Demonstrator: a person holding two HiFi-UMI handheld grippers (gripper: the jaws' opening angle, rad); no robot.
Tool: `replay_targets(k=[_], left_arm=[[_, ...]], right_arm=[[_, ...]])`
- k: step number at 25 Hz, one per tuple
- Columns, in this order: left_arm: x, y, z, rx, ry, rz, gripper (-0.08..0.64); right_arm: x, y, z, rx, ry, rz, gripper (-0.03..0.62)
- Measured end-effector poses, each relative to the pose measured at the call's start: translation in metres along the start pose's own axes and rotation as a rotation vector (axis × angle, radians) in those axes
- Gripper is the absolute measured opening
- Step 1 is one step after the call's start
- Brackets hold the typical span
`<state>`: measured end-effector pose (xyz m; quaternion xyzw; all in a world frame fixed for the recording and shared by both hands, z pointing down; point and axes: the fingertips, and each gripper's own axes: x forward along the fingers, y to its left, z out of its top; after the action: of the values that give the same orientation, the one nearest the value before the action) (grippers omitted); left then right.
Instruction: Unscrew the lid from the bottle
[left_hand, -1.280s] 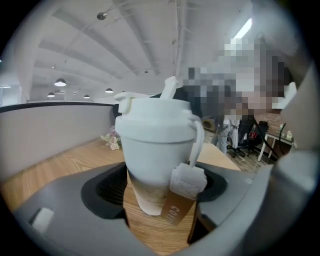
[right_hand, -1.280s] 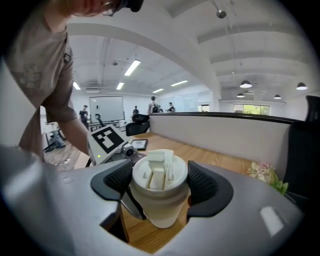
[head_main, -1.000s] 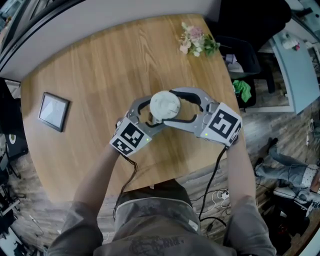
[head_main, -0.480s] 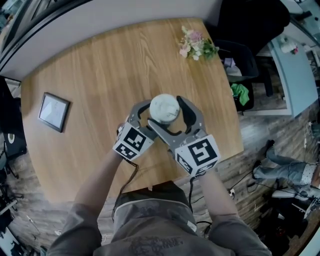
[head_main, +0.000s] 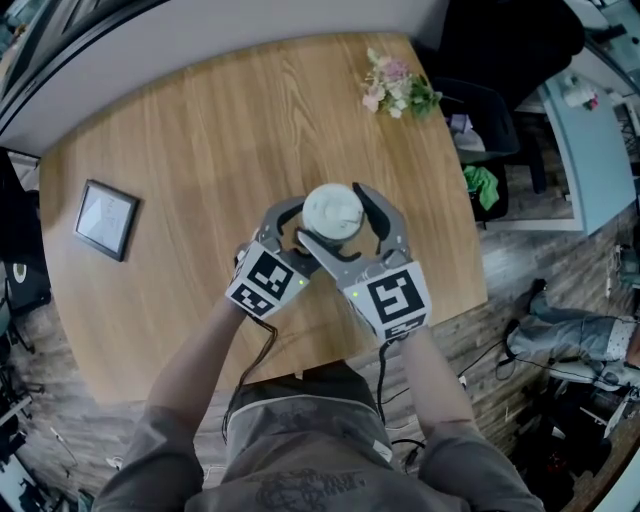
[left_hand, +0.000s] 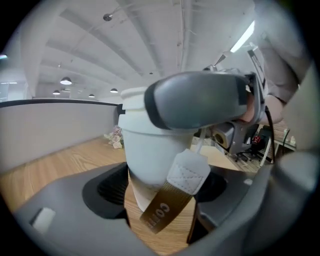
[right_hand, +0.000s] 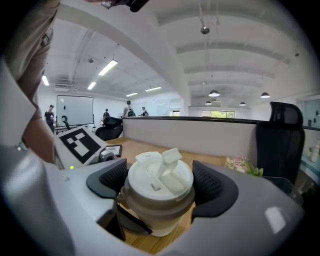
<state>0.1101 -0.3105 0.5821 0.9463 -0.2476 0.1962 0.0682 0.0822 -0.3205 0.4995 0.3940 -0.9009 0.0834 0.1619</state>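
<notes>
**Bottle braced, lid between grips.** A white cylindrical plastic bottle (left_hand: 150, 155) stands upright near the middle of a round, light wooden table (head_main: 200, 150), close to the person's edge. A small framed picture (head_main: 105, 222) and a sprig of pale flowers (head_main: 398, 88) lie well apart from it.

The left gripper (left_hand: 162, 187) takes the bottle low on its body. Its ribbed dark pads (left_hand: 107, 187) stand wide but are set against the sides, so it holds the vessel steady. A white-and-brown fabric strap (left_hand: 172, 197) hangs down the front of the bottle between the jaws.

The right gripper (right_hand: 161, 189) sits higher, level with the white flip-top lid (right_hand: 160, 172). Its jaws have just been opening, and the lid lies between them. The pads (right_hand: 112, 181) flank the rim closely on both sides with no evident squeeze — a released grip, not a clamped one.

**Progress.** The lid still sits squarely on the bottle's neck; no gap or tilt shows. How far the thread has already loosened cannot be read from these views. Judged from this, the work is mid-course — what remains is for the right jaws to close on the lid, twist, repeat as needed, and lift the lid clear while the left hand keeps the body from turning.
</notes>
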Motion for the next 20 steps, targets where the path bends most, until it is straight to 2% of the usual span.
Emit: replay_targets(k=[7, 9, 11, 13, 15, 16, 18, 20], left_arm=[[-0.003, 0.001, -0.002, 0.053, 0.004, -0.148, 0.348], [-0.004, 0.001, -0.002, 0.064, -0.001, -0.174, 0.347], [-0.004, 0.001, -0.001, 0.068, -0.005, -0.181, 0.345], [-0.004, 0.002, -0.001, 0.068, -0.01, -0.172, 0.345], [-0.004, 0.002, -0.001, 0.06, -0.014, -0.154, 0.345], [-0.004, 0.001, -0.002, 0.052, -0.015, -0.142, 0.345], [-0.005, 0.0, -0.002, 0.035, -0.016, -0.117, 0.344], [-0.006, -0.001, -0.002, 0.01, -0.022, -0.085, 0.344]], right_arm=[[-0.002, 0.013, 0.0, -0.149, -0.007, 0.415, 0.422], [-0.003, 0.014, 0.0, -0.166, -0.016, 0.488, 0.422], [-0.004, 0.014, 0.0, -0.182, -0.019, 0.517, 0.422], [-0.005, 0.013, 0.0, -0.183, -0.017, 0.513, 0.422], [-0.005, 0.011, 0.005, -0.115, -0.038, 0.465, 0.42], [-0.006, 0.009, 0.012, -0.063, -0.069, 0.409, 0.422], [-0.01, 0.001, 0.024, 0.017, -0.144, 0.232, 0.423], [-0.012, 0.0, 0.024, 0.052, -0.163, 0.079, 0.426]])
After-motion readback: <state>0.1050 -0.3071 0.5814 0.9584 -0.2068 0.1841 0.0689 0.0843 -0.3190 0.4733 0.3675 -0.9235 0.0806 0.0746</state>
